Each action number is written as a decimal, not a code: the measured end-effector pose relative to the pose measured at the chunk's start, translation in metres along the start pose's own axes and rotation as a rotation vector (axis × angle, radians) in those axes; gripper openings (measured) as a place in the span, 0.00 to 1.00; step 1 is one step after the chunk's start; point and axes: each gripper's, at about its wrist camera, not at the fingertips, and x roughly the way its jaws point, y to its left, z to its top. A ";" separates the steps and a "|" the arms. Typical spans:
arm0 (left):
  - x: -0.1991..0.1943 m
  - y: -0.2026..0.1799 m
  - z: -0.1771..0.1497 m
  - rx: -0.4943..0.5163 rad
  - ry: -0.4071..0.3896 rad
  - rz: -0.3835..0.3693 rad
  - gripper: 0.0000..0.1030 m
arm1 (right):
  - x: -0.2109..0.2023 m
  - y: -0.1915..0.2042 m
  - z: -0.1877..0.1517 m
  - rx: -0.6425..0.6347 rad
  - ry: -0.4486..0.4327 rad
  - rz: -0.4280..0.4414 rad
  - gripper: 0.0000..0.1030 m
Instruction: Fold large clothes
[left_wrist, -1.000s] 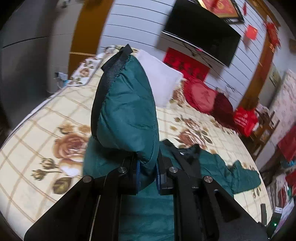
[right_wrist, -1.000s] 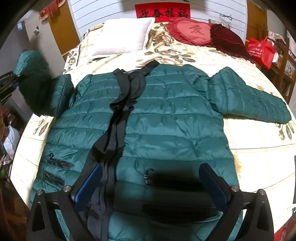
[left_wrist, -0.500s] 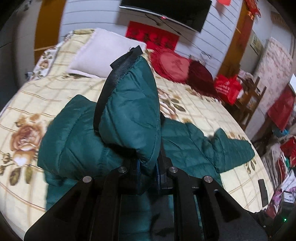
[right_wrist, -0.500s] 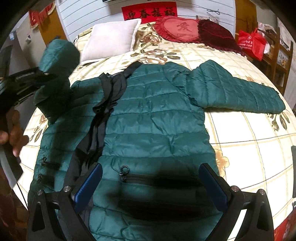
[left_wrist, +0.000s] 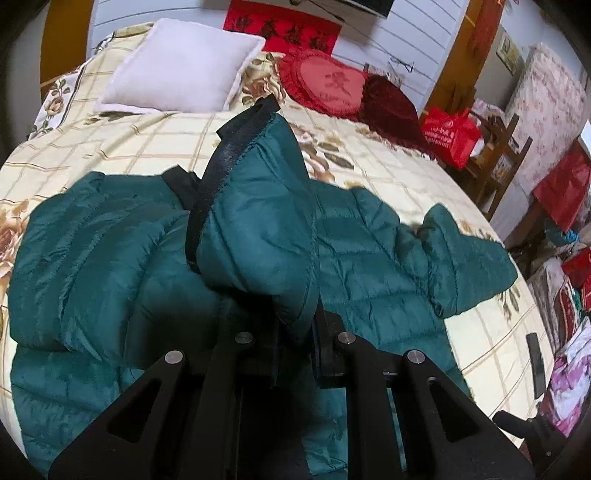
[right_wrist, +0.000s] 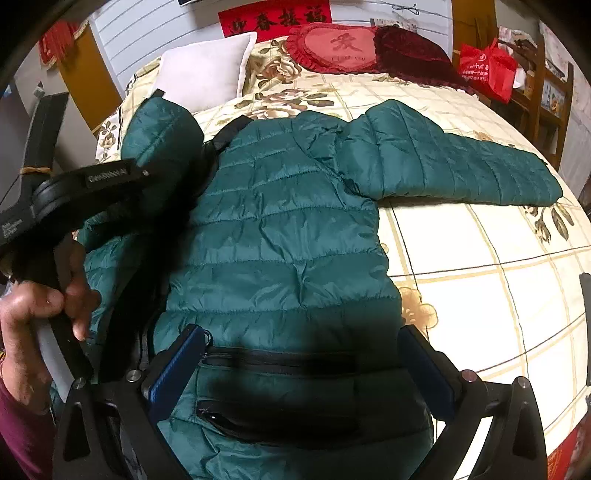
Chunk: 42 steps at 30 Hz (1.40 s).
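Left wrist view
Left gripper (left_wrist: 295, 332): fingers pressed together, pinching the cuff end of the sleeve (left_wrist: 258, 221), which stands up above the jaws.
Sleeve: lifted off the bed, black cuff trim (left_wrist: 225, 158) uppermost; held high, I judge, so it can swing across the body without dragging the padding.
Jacket (left_wrist: 369, 258): green quilted puffer, spread front-up on the bed (left_wrist: 110, 147); the far sleeve (left_wrist: 469, 258) lies out flat to the right.
Surroundings: white pillow (left_wrist: 184, 66) and red cushion (left_wrist: 325, 85) at the head of the bed, well apart from the jacket.

Right wrist view
Right gripper (right_wrist: 299, 369): fingers spread wide, holding nothing, poised over the hem near the pocket zip (right_wrist: 277, 360). Whether the tips touch the cloth, cannot tell.
Why there: likely ready to steady the lower body so the light, slippery shell does not shift as the sleeve comes over.
Left gripper, from the side: seen at the left with the person's hand (right_wrist: 40, 306) on its grip; the raised sleeve (right_wrist: 162, 147) hangs over the jacket's left shoulder area.
Black placket (right_wrist: 218, 144): runs down the front, partly hidden under the raised sleeve and the tool.
Jacket body (right_wrist: 277, 240): flat, little wrinkling.

Stage, by judgement: first sleeve fold under way; other sleeve and body folds not yet done.
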 end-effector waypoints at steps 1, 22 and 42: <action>0.001 -0.001 -0.001 0.004 0.000 0.002 0.12 | 0.001 0.000 0.000 0.001 0.002 0.001 1.00; -0.099 0.087 0.010 0.002 -0.069 0.112 0.51 | 0.021 0.020 0.035 0.032 0.009 0.049 1.00; -0.047 0.174 -0.012 -0.172 0.038 0.325 0.51 | 0.096 0.051 0.128 -0.085 -0.035 -0.073 0.22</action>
